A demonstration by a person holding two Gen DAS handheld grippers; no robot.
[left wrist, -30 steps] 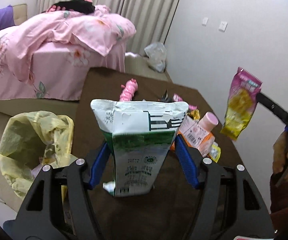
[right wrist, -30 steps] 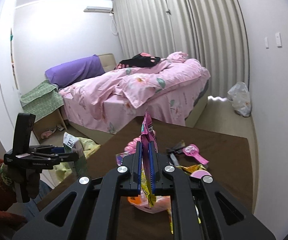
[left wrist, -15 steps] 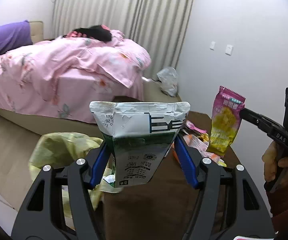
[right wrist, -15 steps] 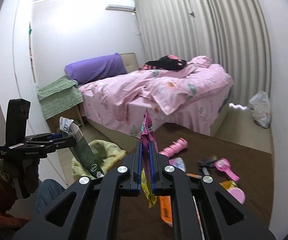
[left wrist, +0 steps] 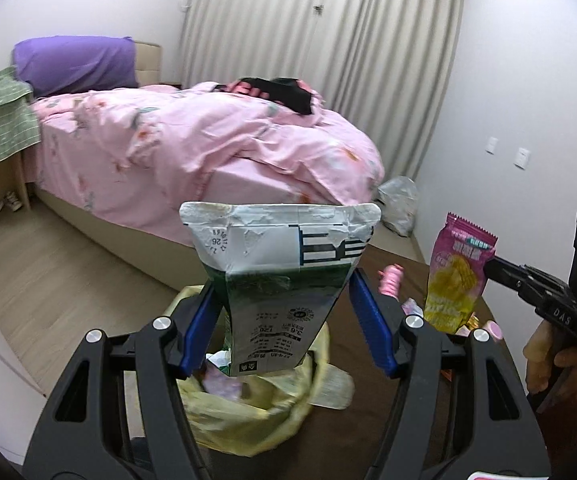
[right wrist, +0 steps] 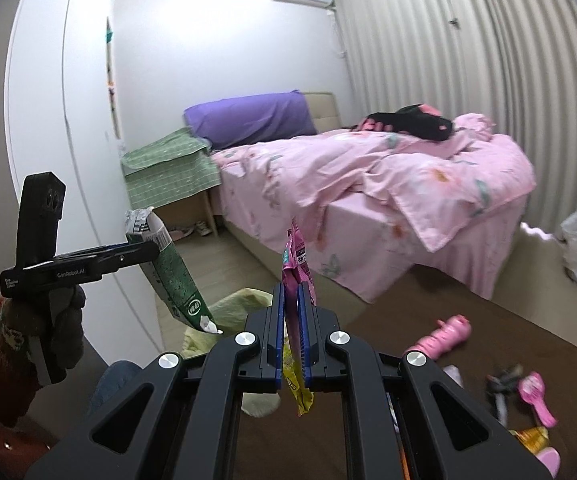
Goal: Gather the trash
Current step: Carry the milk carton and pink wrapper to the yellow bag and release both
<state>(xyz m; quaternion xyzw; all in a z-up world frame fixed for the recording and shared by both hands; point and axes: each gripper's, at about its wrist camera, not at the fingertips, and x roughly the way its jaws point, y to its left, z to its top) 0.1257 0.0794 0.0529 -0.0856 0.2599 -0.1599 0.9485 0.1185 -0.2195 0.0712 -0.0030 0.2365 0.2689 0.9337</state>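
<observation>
- The left gripper (left wrist: 286,312) is clamping a green-and-white milk carton (left wrist: 284,280) between its blue pads, holding it in the air right above the open yellow trash bag (left wrist: 248,416).
- The right gripper (right wrist: 293,334) is pinching a pink-and-yellow snack wrapper (right wrist: 297,264) edge-on, jaws pressed together on it, above the brown table (right wrist: 488,320).
- A pink bottle (right wrist: 446,335) and a pink hairbrush (right wrist: 534,394) are lying on that table.
- Behind, a pink bed (right wrist: 388,184) is filling the room.
</observation>
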